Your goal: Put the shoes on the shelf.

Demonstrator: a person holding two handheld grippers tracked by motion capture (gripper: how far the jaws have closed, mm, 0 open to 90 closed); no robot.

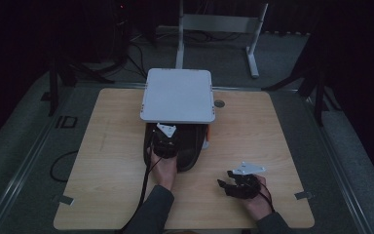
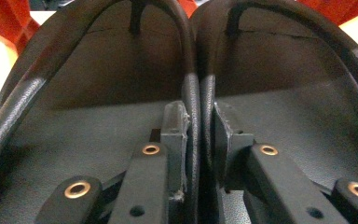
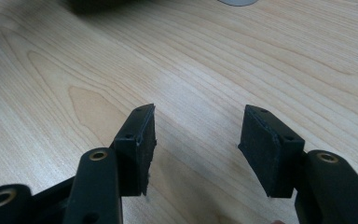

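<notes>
High view: pair of black flip-flops (image 1: 187, 146) at centre frame on the wooden table (image 1: 107, 146), toes tucked under the near edge of a white box lid (image 1: 177, 95), with the left gripper (image 1: 164, 141) upon them and the right gripper (image 1: 238, 187) resting lower right, jaws parted and empty over bare wood. Left gripper view: jaws closed tight on the two inner straps (image 2: 196, 116), which are pinched together at centre frame, red box wall (image 2: 4, 18) upper left. Step in hand, by judgement: carrying the gripped pair into or out of the box; next move calls for a firm pinch on both straps and clearance from the lid.
</notes>
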